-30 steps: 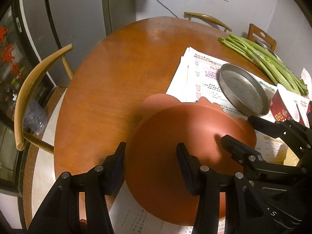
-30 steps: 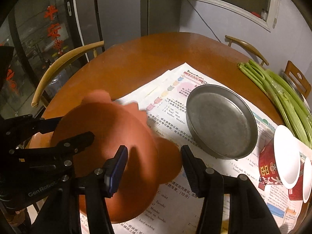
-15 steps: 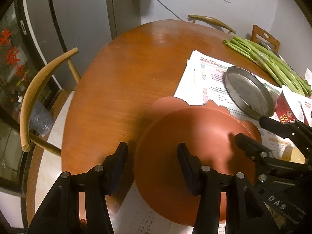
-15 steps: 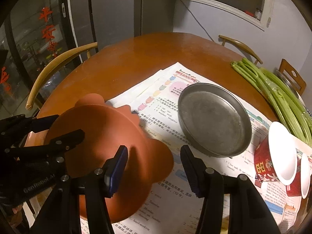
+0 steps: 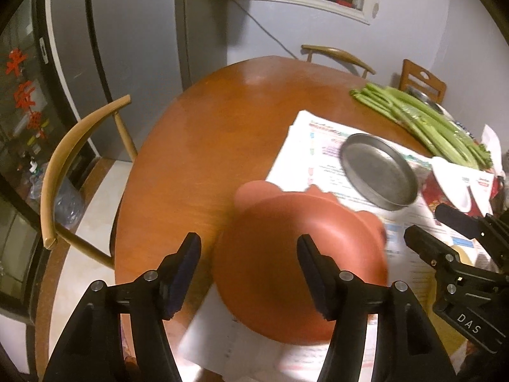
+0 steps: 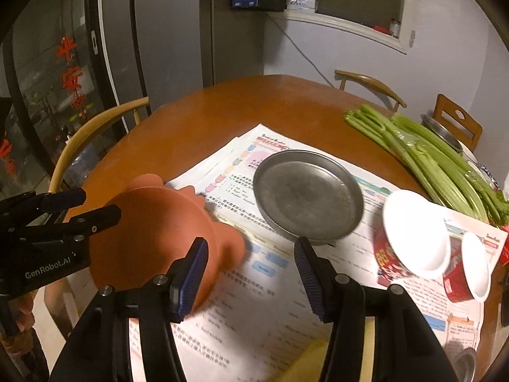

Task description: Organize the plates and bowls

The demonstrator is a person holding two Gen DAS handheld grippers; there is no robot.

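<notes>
You are hovering both grippers above the terracotta-coloured bear-shaped plate, which is lying on the newspaper just beside the round metal pan, on the side nearer you and toward the curved-back chair. The left gripper is standing released, its jaws spread wide and grasping nothing, and the right gripper is likewise holding its jaws apart over bare newspaper. Judging by this, you are choosing which piece to gather first. Since the plate is lying flat, I would advise bringing one jaw under its rim at an ear-shaped lobe, where the edge is lifting off the paper, and steadying it with the other gripper. Beyond the pan, two red-and-white paper bowls are lying on their sides by the celery; keep clear of them, as they are likely to roll.
</notes>
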